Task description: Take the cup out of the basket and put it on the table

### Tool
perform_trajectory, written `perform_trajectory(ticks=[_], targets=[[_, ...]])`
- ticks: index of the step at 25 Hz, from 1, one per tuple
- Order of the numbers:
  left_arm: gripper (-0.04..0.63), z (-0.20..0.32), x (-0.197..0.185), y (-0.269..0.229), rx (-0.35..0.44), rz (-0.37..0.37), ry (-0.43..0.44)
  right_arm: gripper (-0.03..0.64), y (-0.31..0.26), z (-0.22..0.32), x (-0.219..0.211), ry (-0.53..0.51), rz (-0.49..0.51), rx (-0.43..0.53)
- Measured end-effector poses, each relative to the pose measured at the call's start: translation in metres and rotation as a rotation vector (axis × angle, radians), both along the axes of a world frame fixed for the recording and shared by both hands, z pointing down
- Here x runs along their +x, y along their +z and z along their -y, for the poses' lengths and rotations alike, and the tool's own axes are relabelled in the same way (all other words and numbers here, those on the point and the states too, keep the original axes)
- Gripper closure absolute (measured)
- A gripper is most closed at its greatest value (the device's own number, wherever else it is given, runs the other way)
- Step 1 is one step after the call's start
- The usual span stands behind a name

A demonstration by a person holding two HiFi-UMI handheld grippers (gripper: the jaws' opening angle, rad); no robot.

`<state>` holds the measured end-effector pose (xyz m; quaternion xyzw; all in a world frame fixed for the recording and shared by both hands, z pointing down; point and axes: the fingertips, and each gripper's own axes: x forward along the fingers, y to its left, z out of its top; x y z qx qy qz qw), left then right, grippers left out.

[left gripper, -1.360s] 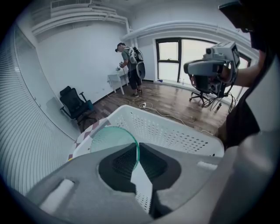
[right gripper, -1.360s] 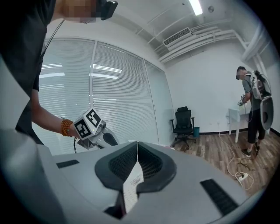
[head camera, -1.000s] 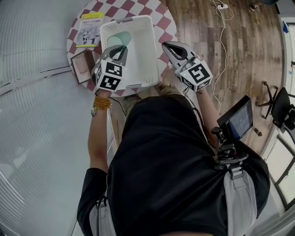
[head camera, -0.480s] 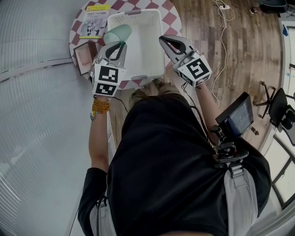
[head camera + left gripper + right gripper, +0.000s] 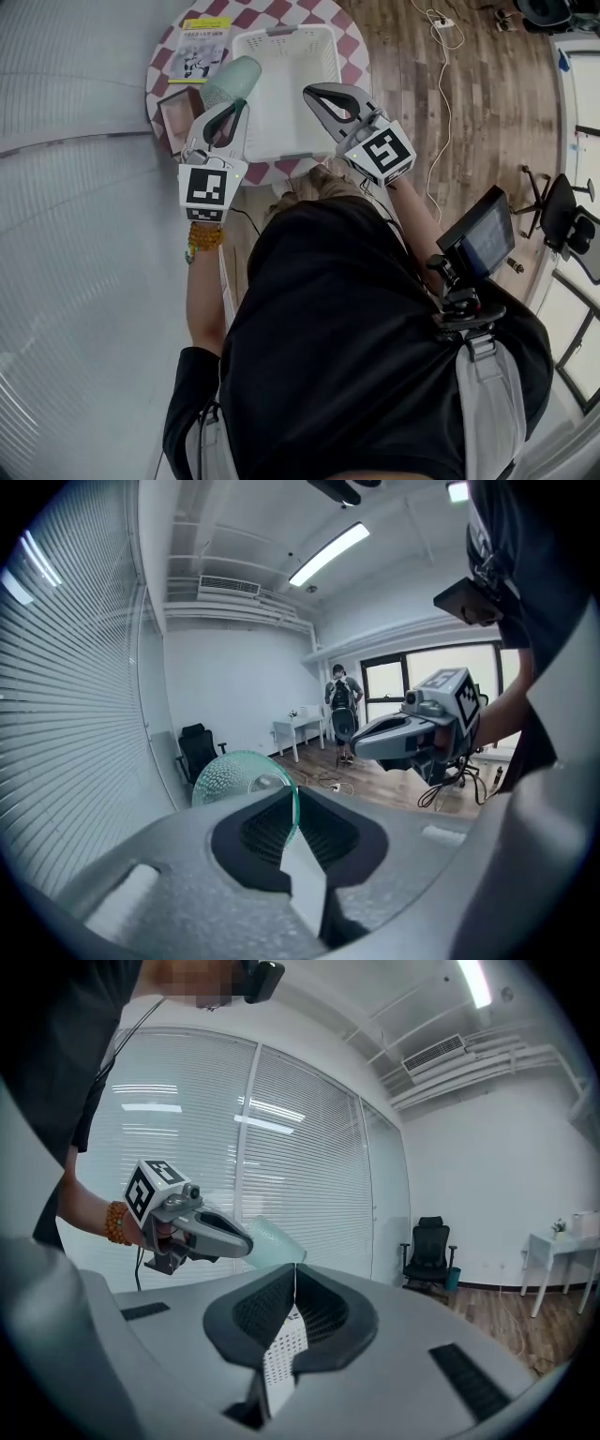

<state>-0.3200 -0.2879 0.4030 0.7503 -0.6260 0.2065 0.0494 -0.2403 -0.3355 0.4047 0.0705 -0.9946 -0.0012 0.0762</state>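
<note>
Left gripper (image 5: 228, 105) is clamped on the rim of the translucent green plastic cup (image 5: 230, 80). It holds the cup tilted above the left wall of the white plastic basket (image 5: 281, 36), apparently clear of it. Right gripper (image 5: 315, 92) hangs beside the basket, jaws together, empty. Step in hand: transfer. Next move calls for bare surface on the red-and-white checked round table (image 5: 349, 56), an upright set-down, then release.

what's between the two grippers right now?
In the head view, the white basket lies between the left gripper, shut on the cup, and the shut right gripper.
</note>
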Motion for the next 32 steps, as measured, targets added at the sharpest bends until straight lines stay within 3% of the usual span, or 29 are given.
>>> perform_trajectory(ticks=[9,15,32], targets=[[0.572,-0.038,-0.018,-0.031,0.191,-0.098,-0.007,0.604,-0.019,-0.038,-0.031,-0.055,0.026,0.026],[0.572,-0.063,-0.036,-0.038,0.287,-0.105,-0.017,0.604,-0.031,-0.057,-0.057,-0.094,0.053,0.034],[0.572,-0.073,-0.04,-0.002,0.334,-0.199,-0.001,0.604,-0.014,-0.08,-0.069,-0.144,0.026,0.019]])
